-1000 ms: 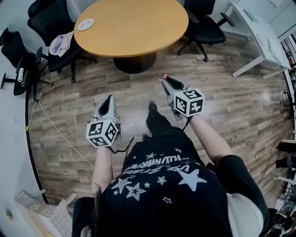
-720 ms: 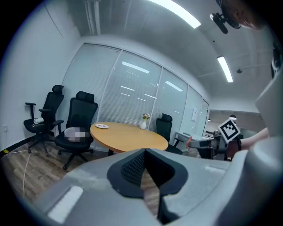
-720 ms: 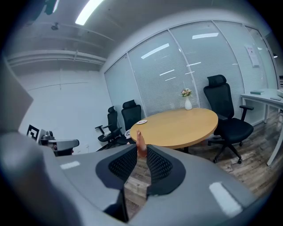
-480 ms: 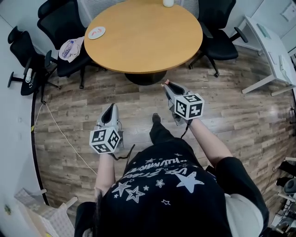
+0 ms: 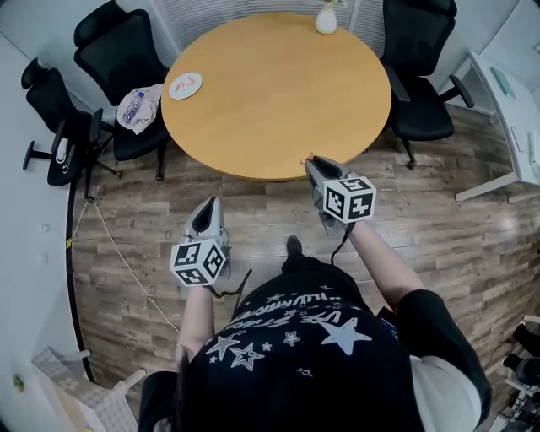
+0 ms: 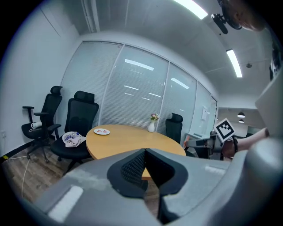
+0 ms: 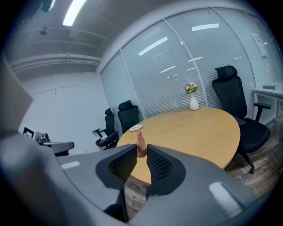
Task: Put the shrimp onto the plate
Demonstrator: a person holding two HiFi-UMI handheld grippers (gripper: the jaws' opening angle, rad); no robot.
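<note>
My right gripper (image 5: 312,162) is shut on a pinkish-orange shrimp (image 7: 141,145) that sticks up between its dark pads, right at the near edge of the round wooden table (image 5: 278,93). The small white plate (image 5: 185,85) lies at the table's far left edge and has reddish pieces on it; it also shows in the right gripper view as the plate (image 7: 136,127) beyond the shrimp. Lower and to the left, over the wooden floor, my left gripper (image 5: 207,205) is shut with nothing in it; its pads (image 6: 135,165) meet.
A white vase (image 5: 326,18) with flowers stands at the table's far edge. Black office chairs (image 5: 122,51) ring the table; one carries a white bag (image 5: 139,105). A white desk (image 5: 516,118) is at the right. A cable (image 5: 110,240) runs along the floor.
The person has stepped forward, so the table has come nearer. The right gripper, still holding the shrimp, now reaches the table's near edge. The left gripper stays shut.
</note>
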